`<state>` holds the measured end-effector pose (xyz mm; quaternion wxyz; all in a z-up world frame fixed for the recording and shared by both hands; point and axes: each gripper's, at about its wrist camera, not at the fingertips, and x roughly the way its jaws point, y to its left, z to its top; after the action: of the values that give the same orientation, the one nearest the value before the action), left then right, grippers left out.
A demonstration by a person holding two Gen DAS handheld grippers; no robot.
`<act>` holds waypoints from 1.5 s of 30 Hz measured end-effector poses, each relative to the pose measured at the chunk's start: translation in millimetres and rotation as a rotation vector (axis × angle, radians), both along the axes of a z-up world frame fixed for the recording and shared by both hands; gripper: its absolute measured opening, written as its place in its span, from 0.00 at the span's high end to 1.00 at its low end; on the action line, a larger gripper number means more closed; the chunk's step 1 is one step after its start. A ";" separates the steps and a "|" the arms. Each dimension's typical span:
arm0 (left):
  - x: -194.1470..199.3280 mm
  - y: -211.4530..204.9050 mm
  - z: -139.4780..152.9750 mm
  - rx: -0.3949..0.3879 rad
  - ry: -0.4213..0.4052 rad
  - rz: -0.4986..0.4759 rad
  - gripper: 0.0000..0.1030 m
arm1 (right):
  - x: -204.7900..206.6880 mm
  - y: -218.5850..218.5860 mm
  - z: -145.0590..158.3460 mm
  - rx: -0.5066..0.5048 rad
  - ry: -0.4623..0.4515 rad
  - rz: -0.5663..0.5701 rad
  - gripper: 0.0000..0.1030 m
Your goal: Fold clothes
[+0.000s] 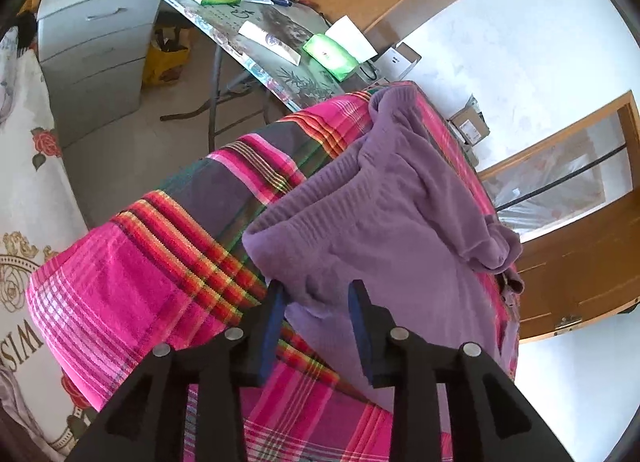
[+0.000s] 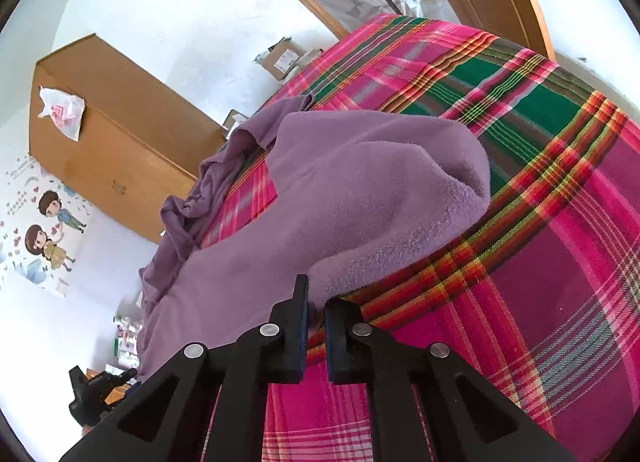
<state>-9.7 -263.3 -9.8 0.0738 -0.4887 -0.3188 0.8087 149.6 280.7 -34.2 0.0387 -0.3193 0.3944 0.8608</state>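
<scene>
A purple fleece garment [image 1: 384,214] lies spread on a bed covered by a pink plaid sheet [image 1: 132,286]. In the left wrist view my left gripper [image 1: 316,290] stands open at the garment's near edge. That edge lies between its blue-padded fingers [image 1: 272,326], and the pads do not press on it. In the right wrist view the same garment [image 2: 360,190] bulges upward, one side folded over in a rounded hump. My right gripper [image 2: 316,300] is shut on a near corner of the fleece just above the plaid sheet [image 2: 560,262].
Beyond the bed stand a folding table [image 1: 276,74] with green packets, a grey drawer cabinet [image 1: 96,46] and a yellow bag [image 1: 164,58] on the floor. A wooden wardrobe [image 2: 108,142], a wooden door [image 1: 580,262] and cardboard boxes [image 2: 284,56] line the white walls.
</scene>
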 end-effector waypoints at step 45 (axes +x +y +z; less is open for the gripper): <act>58.2 -30.5 -15.2 0.107 0.014 0.124 0.96 | 47.5 -21.2 5.9 0.162 -0.021 -0.012 0.95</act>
<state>48.5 -293.8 -24.9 0.0518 -0.4580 -0.3904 0.7969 197.2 259.6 -28.3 0.0735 -0.3217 0.3249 0.8863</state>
